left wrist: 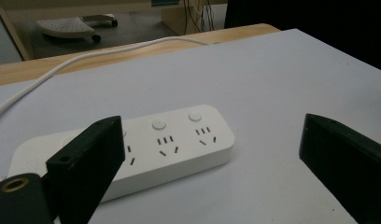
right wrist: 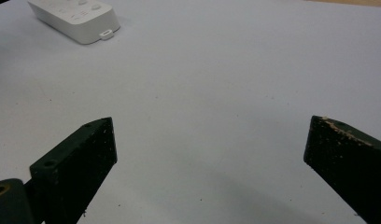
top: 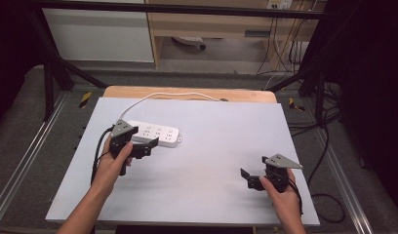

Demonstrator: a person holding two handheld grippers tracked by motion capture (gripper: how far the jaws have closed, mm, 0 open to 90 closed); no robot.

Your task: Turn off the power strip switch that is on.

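A white power strip [top: 155, 132] lies flat on the left half of the pale grey table top [top: 211, 146], and its white cable [top: 158, 96] runs off over the far edge. My left gripper [top: 144, 142] hovers just in front of the strip, open and holding nothing. In the left gripper view the strip [left wrist: 170, 144] with its round buttons lies close ahead, its near end behind the left jaw of the gripper [left wrist: 211, 133]. My right gripper [top: 252, 178] is open over bare table near the front right. The right gripper view has the gripper [right wrist: 212, 123] wide open, the strip's end [right wrist: 81, 18] far off.
The grey top rests on a wooden table whose edge [top: 187, 92] shows at the back. Black frame bars [top: 55, 63] stand at the back corners. Dark cables [top: 328, 195] lie on the floor at the right. A cabinet [top: 207, 24] stands beyond.
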